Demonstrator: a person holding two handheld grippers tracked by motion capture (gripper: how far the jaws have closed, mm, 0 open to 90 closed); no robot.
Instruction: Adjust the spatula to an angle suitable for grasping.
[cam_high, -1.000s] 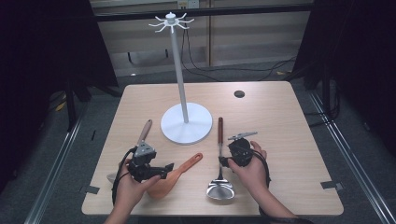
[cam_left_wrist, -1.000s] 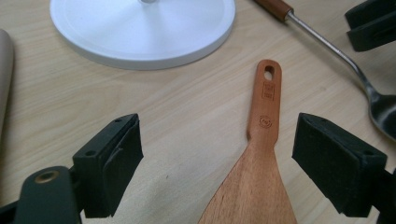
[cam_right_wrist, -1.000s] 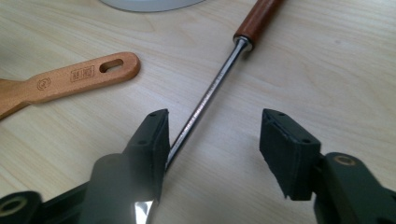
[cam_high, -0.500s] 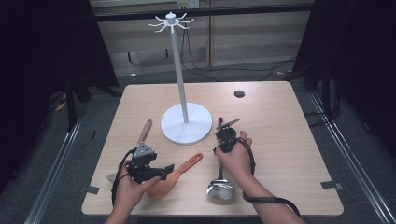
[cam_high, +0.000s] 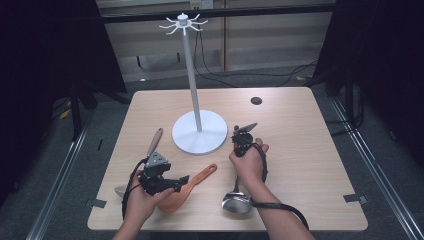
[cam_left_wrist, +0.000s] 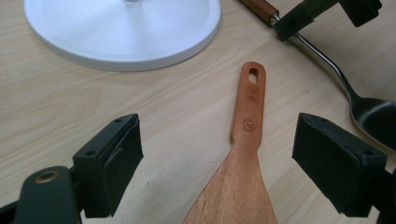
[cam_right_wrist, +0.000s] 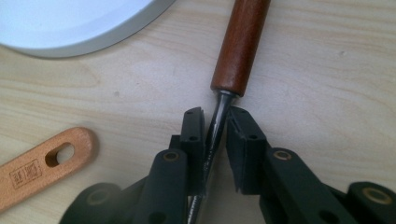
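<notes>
The metal ladle (cam_high: 236, 199) lies on the near right of the table (cam_high: 310, 165), bowl toward the person, wooden grip pointing far toward the white stand base (cam_high: 199, 132). The right gripper (cam_right_wrist: 215, 127) has just been closing, and its jaws now pinch the thin steel shank just below the wooden grip. I'd judge it stiff, bowl-heavy and slick there, so it may swing. The left gripper (cam_left_wrist: 219, 154) hangs open over the wooden spatula (cam_left_wrist: 243, 177), touching nothing.

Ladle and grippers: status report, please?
Right gripper just closing on ladle shaft below its wooden handle. Left gripper open over wooden spatula. White stand base close by.
</notes>
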